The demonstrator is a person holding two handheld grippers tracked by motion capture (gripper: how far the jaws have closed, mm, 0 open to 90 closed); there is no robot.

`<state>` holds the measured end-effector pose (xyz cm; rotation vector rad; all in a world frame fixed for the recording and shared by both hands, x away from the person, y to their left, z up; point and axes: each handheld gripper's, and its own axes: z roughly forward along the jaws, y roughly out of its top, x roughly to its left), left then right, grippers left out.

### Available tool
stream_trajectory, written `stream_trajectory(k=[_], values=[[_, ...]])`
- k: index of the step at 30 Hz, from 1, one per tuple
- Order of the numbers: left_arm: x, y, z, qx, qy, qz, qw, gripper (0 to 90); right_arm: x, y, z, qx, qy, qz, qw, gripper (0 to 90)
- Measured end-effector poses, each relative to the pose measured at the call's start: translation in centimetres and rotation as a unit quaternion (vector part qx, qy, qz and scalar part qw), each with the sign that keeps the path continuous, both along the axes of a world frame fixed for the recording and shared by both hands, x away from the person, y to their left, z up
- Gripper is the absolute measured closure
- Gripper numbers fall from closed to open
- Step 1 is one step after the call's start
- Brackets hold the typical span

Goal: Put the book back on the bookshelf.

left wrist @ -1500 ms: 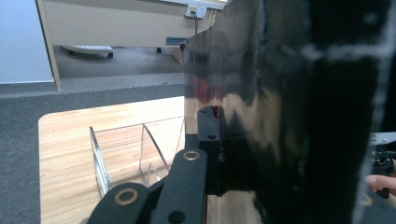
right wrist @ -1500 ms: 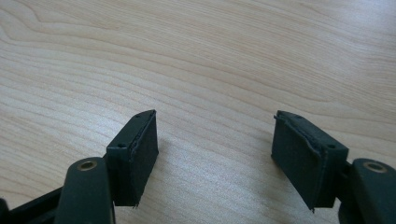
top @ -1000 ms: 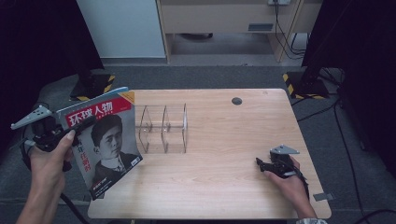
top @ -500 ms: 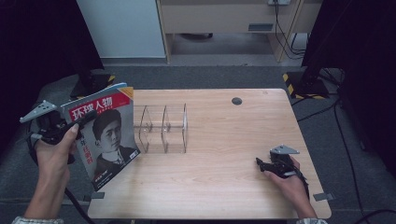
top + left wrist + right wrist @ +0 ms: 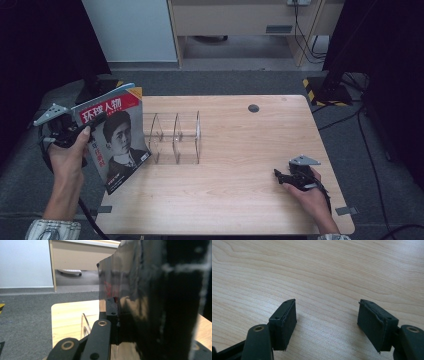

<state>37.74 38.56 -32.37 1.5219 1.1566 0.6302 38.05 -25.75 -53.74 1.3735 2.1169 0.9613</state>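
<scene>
A magazine (image 5: 117, 135) with a red title band and a portrait on its cover is held up at the table's left edge, tilted. My left gripper (image 5: 92, 122) is shut on its upper left part. In the left gripper view the glossy dark side of the magazine (image 5: 150, 302) stands right against the jaws. A clear acrylic rack (image 5: 175, 137) with upright dividers stands on the wooden table (image 5: 250, 200) just right of the magazine. My right gripper (image 5: 280, 176) rests low on the table at the right front, open with nothing between its pads (image 5: 284, 322).
A small dark round grommet (image 5: 253, 108) sits in the table near its far edge. Grey carpet surrounds the table, with a white cabinet and a wooden desk behind it. Cables run over the floor at the right.
My left hand has carried the magazine towards the right and a little lower, nearer the acrylic rack. The right gripper has stayed where it was.
</scene>
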Motion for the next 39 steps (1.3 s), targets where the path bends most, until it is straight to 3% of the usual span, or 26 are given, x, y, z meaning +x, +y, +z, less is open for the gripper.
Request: stream_trajectory(k=[27,35,39], values=[[1.4,-0.9,-1.9,-0.012,-0.065,0.018,0.9976,86.4,0.0,0.0,0.0,-0.001,0.000,0.005,1.0000,31.6],[1.6,-1.1,-2.9,-0.019,-0.074,0.026,0.9967,86.4,0.0,0.0,0.0,-0.002,0.000,0.005,1.0000,31.6],[1.7,-1.3,-3.1,-0.010,-0.078,0.027,0.9966,86.4,0.0,0.0,0.0,-0.002,0.000,0.005,1.0000,31.6]])
